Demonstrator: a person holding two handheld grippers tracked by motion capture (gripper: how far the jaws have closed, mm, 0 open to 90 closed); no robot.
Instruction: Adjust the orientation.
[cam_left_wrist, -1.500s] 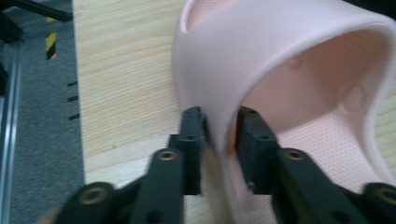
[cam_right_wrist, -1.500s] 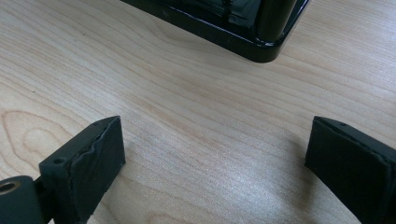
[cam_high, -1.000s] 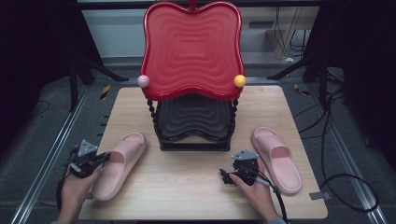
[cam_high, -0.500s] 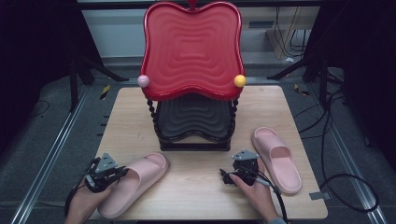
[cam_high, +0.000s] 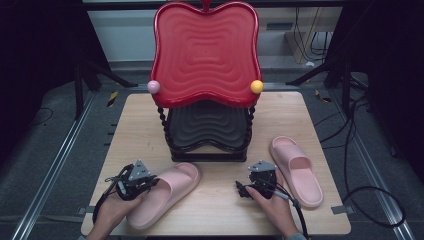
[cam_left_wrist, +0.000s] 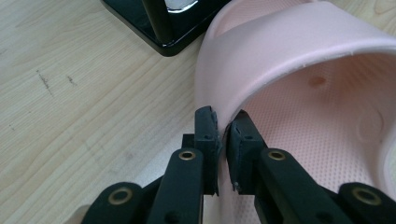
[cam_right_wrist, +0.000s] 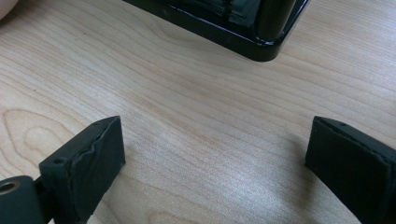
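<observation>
Left tongs (cam_high: 148, 183) clamped on strap edge of soft pink foam slipper (cam_high: 165, 197), long axis slanting toward black-based red two-tier rack (cam_high: 206, 95), toe just beside its base. Right tongs (cam_high: 250, 186) wide, empty, over wooden table (cam_high: 220, 215), nearer second pink slipper (cam_high: 296, 170). Count: two slippers, one rack.

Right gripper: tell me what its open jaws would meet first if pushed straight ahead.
Probably the black base of the two-tier tray stand; the right gripper points at it across bare wooden table, though depth is hard to judge.
</observation>
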